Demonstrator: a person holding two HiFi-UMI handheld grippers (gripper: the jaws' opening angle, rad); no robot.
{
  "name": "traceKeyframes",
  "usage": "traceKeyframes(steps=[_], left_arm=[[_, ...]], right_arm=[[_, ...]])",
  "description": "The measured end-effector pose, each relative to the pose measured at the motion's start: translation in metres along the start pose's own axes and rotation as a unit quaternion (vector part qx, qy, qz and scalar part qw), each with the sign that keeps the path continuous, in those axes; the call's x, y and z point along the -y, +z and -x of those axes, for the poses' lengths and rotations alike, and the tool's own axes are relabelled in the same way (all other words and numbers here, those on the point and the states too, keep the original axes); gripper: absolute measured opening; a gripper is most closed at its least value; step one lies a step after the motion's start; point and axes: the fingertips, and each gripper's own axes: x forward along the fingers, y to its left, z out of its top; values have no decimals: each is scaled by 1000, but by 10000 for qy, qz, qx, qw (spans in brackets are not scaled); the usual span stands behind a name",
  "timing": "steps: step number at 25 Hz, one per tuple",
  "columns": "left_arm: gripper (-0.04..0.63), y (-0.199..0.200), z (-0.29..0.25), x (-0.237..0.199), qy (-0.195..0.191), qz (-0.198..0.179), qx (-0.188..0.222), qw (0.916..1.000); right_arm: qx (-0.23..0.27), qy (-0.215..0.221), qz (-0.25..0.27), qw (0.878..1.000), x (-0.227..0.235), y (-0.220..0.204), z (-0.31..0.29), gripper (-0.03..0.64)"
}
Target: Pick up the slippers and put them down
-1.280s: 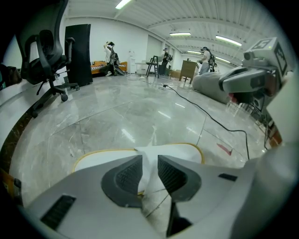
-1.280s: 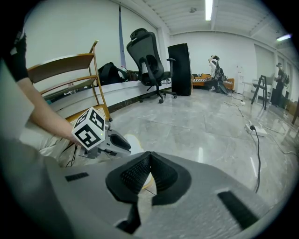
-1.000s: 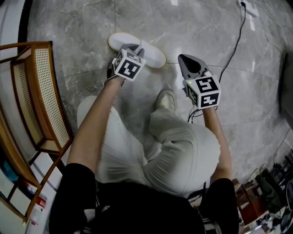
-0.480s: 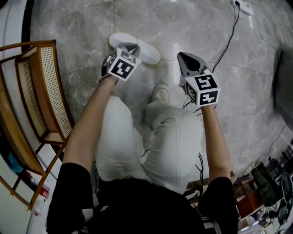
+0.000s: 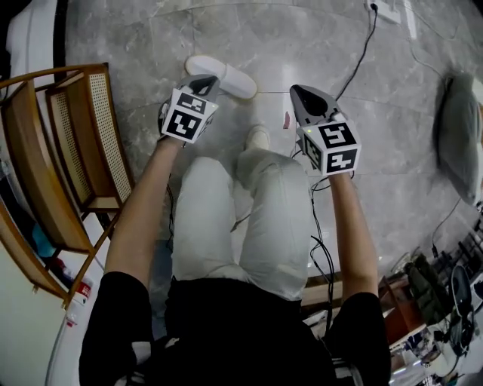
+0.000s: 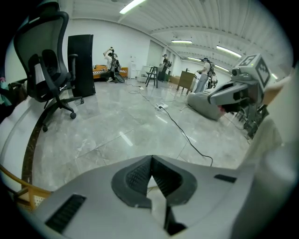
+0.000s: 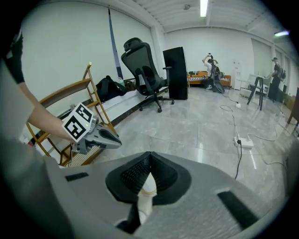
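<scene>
One white slipper [image 5: 221,75] lies flat on the grey marble floor, just beyond my left gripper [image 5: 206,81]. That gripper hangs above the slipper's near end, its jaws shut with nothing between them [image 6: 151,158]. My right gripper [image 5: 299,93] is held up to the right of it, over bare floor, jaws closed tip to tip [image 7: 150,155]. Through the slot behind its tips a pale shape shows from below; I cannot tell what it is. No second slipper is in view. The person's white shoe [image 5: 257,138] stands between the two grippers.
A wooden rack with cane panels [image 5: 83,143] stands at the left. A black cable [image 5: 355,60] runs to a power strip [image 5: 385,9] at the top right. A grey cushion [image 5: 456,136] lies at the right. An office chair [image 6: 46,70] stands farther off.
Both grippers have risen away from the floor as the person stood up. The left gripper, which sat over the slipper, is now lifted off it; the slipper stays on the floor.
</scene>
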Motion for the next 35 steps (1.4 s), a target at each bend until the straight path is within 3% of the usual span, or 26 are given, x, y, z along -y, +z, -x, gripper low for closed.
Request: traceKeyframes(steps=[5, 10, 14, 24, 35], left_arm=[[6, 39, 75, 12, 51, 197, -44, 9998], [6, 78, 153, 19, 10, 507, -69, 9987], [6, 120, 202, 11, 107, 465, 26, 9989], [6, 223, 333, 5, 231, 914, 761, 9926], [6, 271, 468, 22, 586, 938, 1526, 9821]], right_arm=[[-66, 417, -68, 9991, -30, 60, 51, -8], [-70, 523, -23, 9986, -52, 128, 98, -8], [-19, 597, 63, 9982, -67, 181, 131, -8], [175, 667, 304, 9972, -102, 291, 207, -8], [762, 741, 922, 9901, -164, 390, 277, -8]])
